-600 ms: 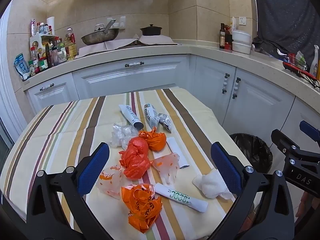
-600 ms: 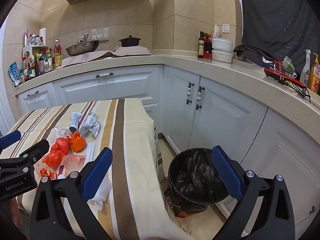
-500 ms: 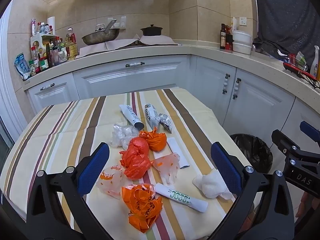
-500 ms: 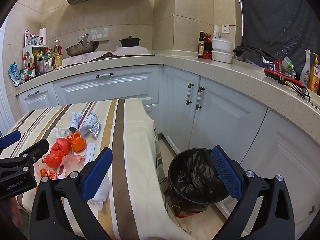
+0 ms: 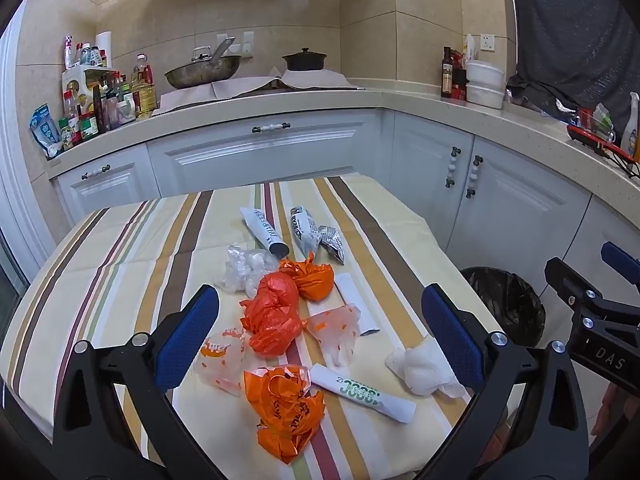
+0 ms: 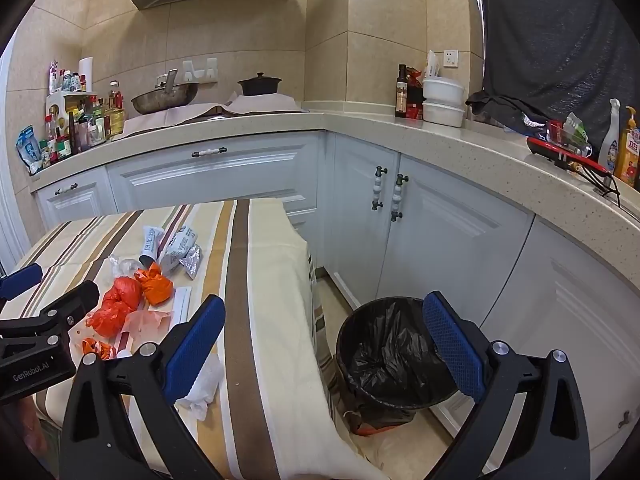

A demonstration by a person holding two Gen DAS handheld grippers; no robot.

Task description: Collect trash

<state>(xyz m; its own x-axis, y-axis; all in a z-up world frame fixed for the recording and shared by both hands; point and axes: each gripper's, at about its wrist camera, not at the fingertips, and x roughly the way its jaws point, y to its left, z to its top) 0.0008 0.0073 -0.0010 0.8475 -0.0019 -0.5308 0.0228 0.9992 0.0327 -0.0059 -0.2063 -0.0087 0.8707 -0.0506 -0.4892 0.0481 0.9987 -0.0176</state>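
Trash lies bunched mid-worktop (image 5: 120,256): orange bags (image 5: 276,316), wrappers, a rolled tube (image 5: 362,392) and a tissue (image 5: 420,366) at the near right. All look light, soft and crushable; pinch each bunched middle. Left gripper (image 5: 320,332) and right gripper (image 6: 324,340) both gape wide, empty. The bin (image 6: 384,344) stands on the floor to the right.

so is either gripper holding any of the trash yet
Nothing is held. The left gripper hangs over the striped table with its jaws wide open above the crumpled orange plastic bags; the right gripper is open and empty too.
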